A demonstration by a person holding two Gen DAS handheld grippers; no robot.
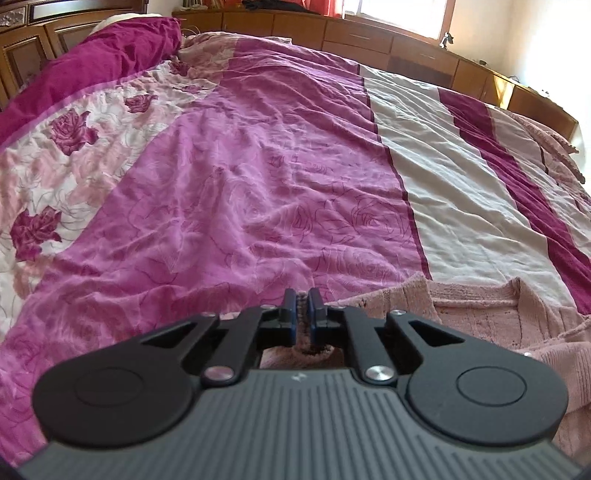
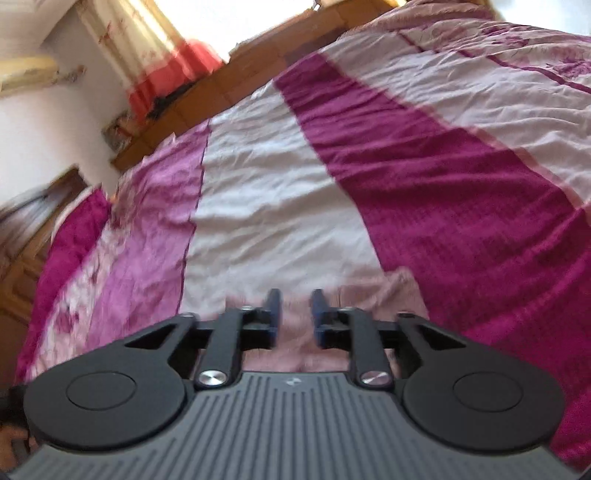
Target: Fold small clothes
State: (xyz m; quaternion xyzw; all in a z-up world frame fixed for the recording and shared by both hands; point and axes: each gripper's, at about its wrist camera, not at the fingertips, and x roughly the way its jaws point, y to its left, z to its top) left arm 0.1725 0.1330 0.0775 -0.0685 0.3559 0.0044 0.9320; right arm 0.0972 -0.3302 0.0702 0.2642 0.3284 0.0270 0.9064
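A small pink knitted cardigan (image 1: 491, 314) lies on the bed at the lower right of the left wrist view. My left gripper (image 1: 303, 295) is shut on a fold of this cardigan, which shows pinched between the blue pads. In the right wrist view, which is blurred, my right gripper (image 2: 295, 299) is open with a gap between its blue pads (image 2: 274, 306), just above the pink cardigan (image 2: 369, 291). The part of the cardigan under both grippers is hidden.
The bed is covered by a wrinkled quilt (image 1: 258, 166) with pink, magenta and cream stripes and rose prints. A magenta pillow (image 1: 103, 62) lies at the far left. Wooden cabinets (image 1: 369, 37) and a bright window (image 1: 399, 14) stand behind the bed.
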